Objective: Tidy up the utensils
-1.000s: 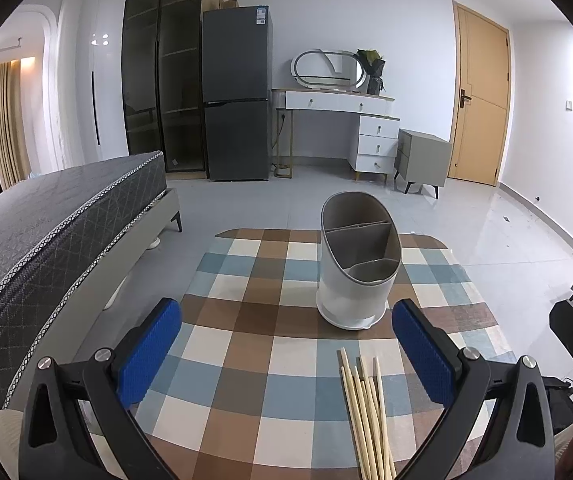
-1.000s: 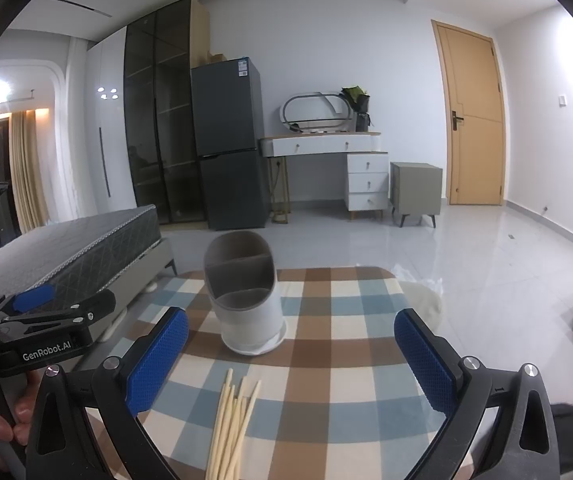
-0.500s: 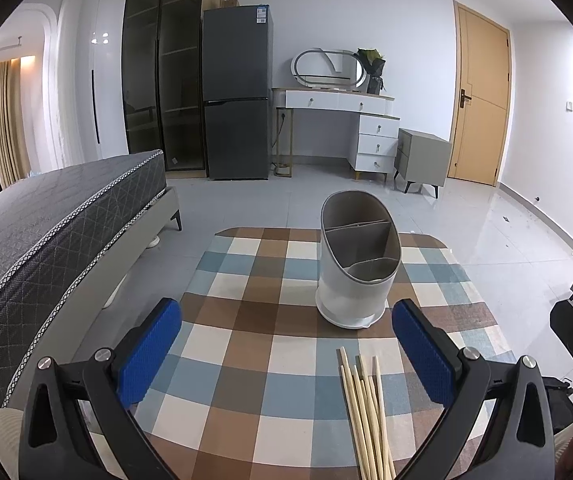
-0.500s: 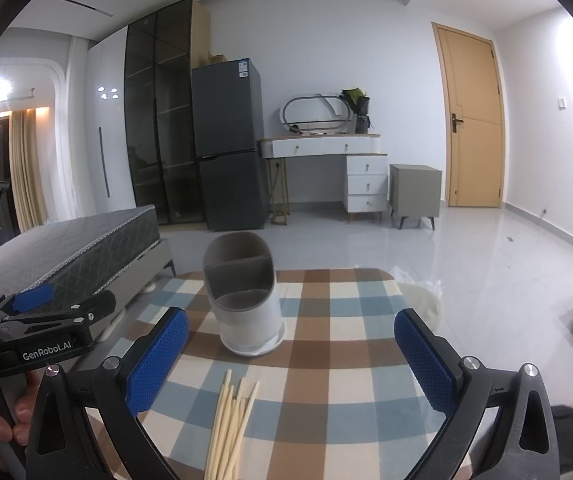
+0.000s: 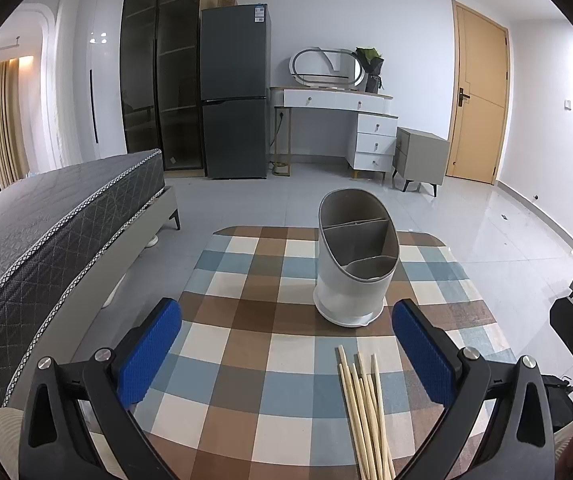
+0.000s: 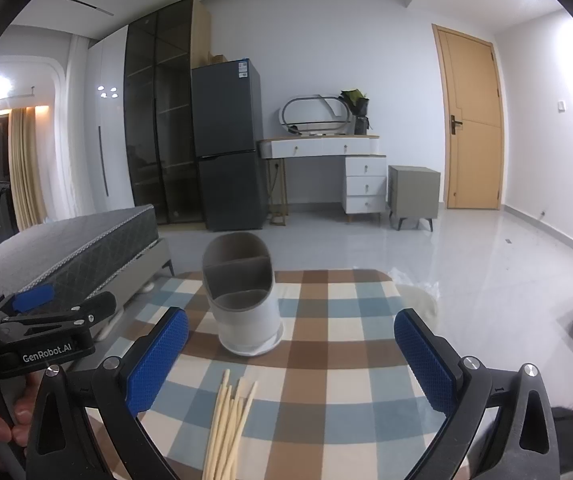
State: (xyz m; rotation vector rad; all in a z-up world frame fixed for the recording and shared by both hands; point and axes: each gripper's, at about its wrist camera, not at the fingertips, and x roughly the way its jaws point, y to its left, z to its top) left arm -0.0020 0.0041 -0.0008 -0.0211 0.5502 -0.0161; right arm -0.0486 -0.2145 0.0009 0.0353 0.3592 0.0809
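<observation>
Checked tablecloth (image 5: 246, 344) in brown, blue and cream squares covers my work surface. Far centre on it stands the utensil holder (image 5: 353, 276): oval, smooth white plastic, grey interior split into compartments, all bare. Near it, apart, lies a loose bundle of pale wooden chopsticks (image 5: 364, 408). My left gripper (image 5: 286, 352) and right gripper (image 6: 291, 360) both hover spread wide, textured blue pads holding nothing.
</observation>
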